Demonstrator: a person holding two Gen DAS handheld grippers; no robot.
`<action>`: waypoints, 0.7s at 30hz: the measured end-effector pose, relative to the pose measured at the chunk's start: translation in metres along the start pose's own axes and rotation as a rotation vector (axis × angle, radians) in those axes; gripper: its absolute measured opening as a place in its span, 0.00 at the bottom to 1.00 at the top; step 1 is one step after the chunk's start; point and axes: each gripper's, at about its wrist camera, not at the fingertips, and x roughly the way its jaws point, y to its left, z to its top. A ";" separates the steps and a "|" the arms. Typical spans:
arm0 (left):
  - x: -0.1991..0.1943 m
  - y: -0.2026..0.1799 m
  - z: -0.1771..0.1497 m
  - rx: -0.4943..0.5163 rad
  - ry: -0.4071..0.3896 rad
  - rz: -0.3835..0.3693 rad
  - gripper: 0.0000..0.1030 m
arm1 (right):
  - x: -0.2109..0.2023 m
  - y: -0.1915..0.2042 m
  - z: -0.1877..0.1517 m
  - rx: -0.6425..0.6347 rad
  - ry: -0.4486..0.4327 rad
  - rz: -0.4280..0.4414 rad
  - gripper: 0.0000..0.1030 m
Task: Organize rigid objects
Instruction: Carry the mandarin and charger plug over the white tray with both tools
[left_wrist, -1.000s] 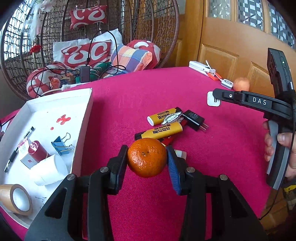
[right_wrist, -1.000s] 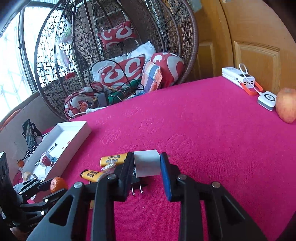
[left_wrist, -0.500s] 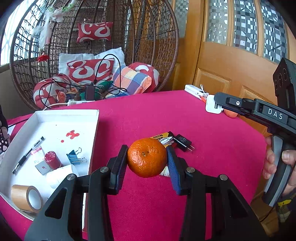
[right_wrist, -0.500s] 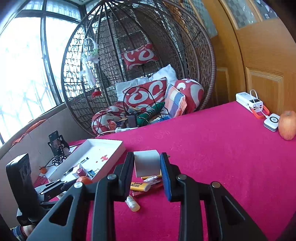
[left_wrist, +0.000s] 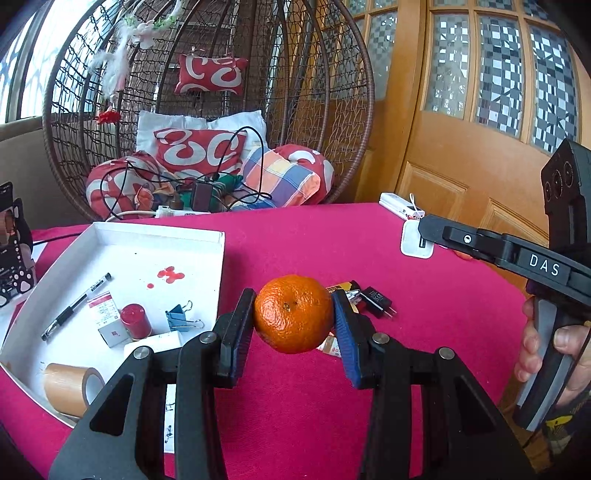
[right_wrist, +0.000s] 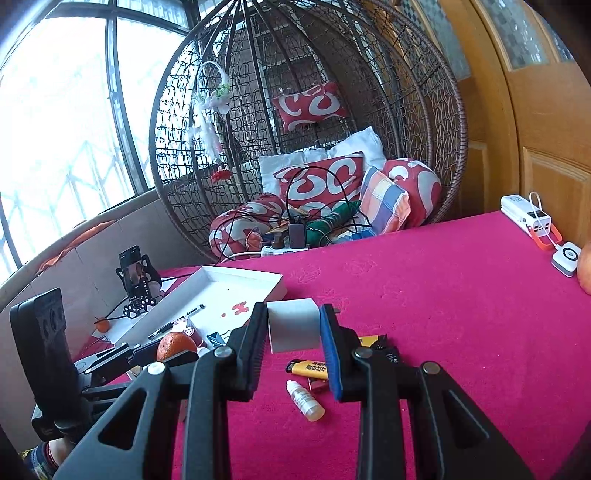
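My left gripper (left_wrist: 294, 315) is shut on an orange tangerine (left_wrist: 293, 314) and holds it above the red tablecloth, just right of the white tray (left_wrist: 155, 236). My right gripper (right_wrist: 294, 326) is shut on a white charger block (right_wrist: 293, 325) and holds it high above the table; it also shows in the left wrist view (left_wrist: 417, 243). The tray (right_wrist: 243, 275) holds a pen (left_wrist: 75, 306), a red cylinder (left_wrist: 136, 321), a blue binder clip (left_wrist: 181, 319) and a tape roll (left_wrist: 72, 387). On the cloth lie a yellow lighter (right_wrist: 308, 368), a black plug (left_wrist: 376, 301) and a small dropper bottle (right_wrist: 304, 400).
A wicker egg chair with cushions and cables (left_wrist: 207, 155) stands behind the table. A power bank (right_wrist: 526, 216), a small white device (right_wrist: 565, 258) and an apple (right_wrist: 585, 269) sit at the table's far right edge. A phone stand (right_wrist: 136, 277) is left of the tray.
Both grippers have risen away from the table with their objects still held. The left one has also drawn back, so the tray and loose items look farther off.
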 end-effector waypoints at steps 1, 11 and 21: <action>-0.001 0.001 0.000 -0.004 -0.003 0.003 0.40 | 0.001 0.002 0.000 -0.005 0.003 0.004 0.27; -0.016 0.024 0.000 -0.049 -0.037 0.020 0.40 | 0.012 0.028 0.004 -0.052 0.029 0.046 0.27; -0.029 0.051 0.000 -0.104 -0.067 0.043 0.40 | 0.026 0.051 0.007 -0.091 0.052 0.067 0.27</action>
